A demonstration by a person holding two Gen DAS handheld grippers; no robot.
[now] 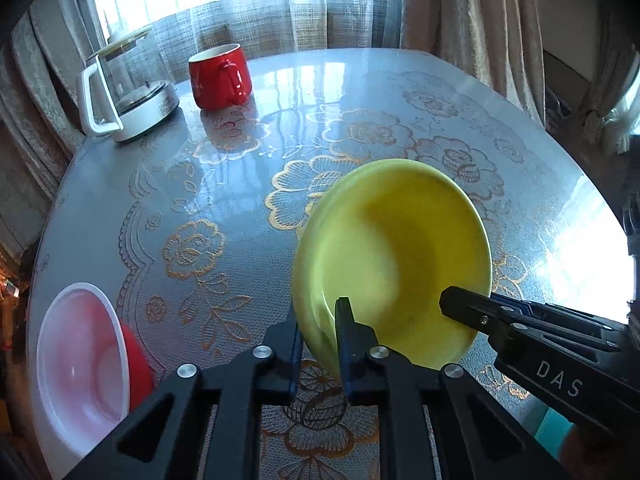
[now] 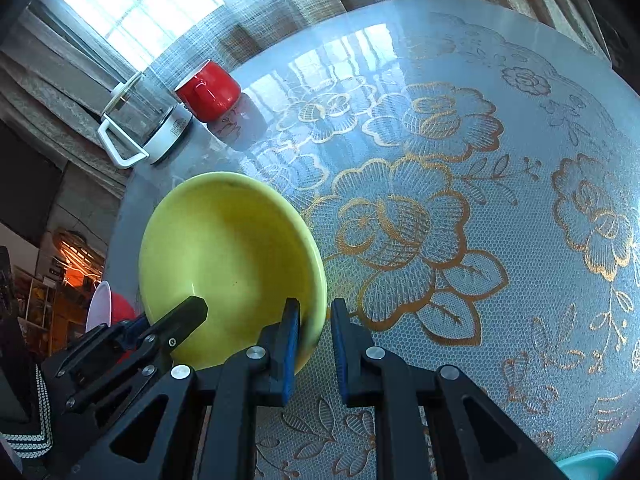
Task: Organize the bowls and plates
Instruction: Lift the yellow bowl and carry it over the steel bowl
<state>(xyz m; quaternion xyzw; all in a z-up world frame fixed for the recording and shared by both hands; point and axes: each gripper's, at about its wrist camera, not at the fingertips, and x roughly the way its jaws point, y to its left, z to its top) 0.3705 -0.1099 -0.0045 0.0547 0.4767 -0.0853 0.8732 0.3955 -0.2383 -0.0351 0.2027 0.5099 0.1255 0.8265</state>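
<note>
Both grippers are clamped on the yellow bowl (image 1: 392, 256)'s rim – left gripper (image 1: 318, 344), right gripper (image 2: 316, 340) – mid-carry, probably. Next: nest it in the red bowl (image 1: 80, 356) off to the left gripper's left.

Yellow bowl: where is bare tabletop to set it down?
Free: the wide floral cloth right of the yellow bowl, and the middle stretch before the red mug. Crowded: the far-left corner with mug and glass kettle, and the near-left edge by the red-and-white bowl.

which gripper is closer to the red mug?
Left. The left gripper clamps the yellow bowl's rim on the side facing the red mug; the right gripper clamps the opposite rim.
</note>
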